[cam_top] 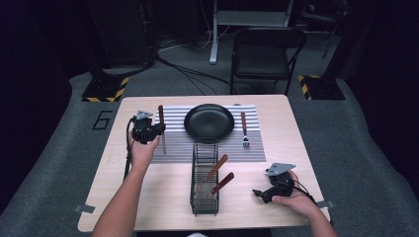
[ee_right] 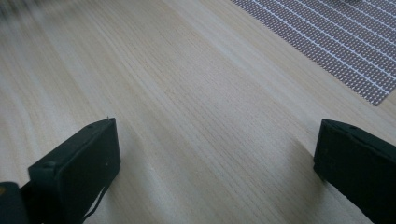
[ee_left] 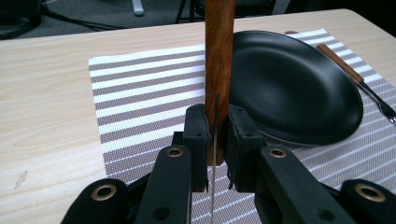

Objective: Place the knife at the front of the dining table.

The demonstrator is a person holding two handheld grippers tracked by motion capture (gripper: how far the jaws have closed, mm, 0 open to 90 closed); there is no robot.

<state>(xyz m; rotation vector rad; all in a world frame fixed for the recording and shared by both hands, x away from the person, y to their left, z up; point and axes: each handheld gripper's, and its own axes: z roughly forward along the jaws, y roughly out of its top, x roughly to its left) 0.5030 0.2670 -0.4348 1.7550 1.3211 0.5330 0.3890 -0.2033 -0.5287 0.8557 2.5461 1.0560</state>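
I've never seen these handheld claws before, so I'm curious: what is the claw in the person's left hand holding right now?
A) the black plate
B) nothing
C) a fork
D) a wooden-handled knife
D: in the left gripper view the left gripper has its jaws clamped on the brown handle of the knife, whose thin blade runs down between them, beside the black plate on the striped mat.

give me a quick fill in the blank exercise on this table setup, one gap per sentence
1. The left gripper is shut on a ____ with a wooden handle.
2. The plate sits on a ____ placemat.
3. The fork lies to the ____ of the plate in the high view.
4. The fingers of the right gripper are ____ over the bare table.

Missing words: knife; striped; right; open
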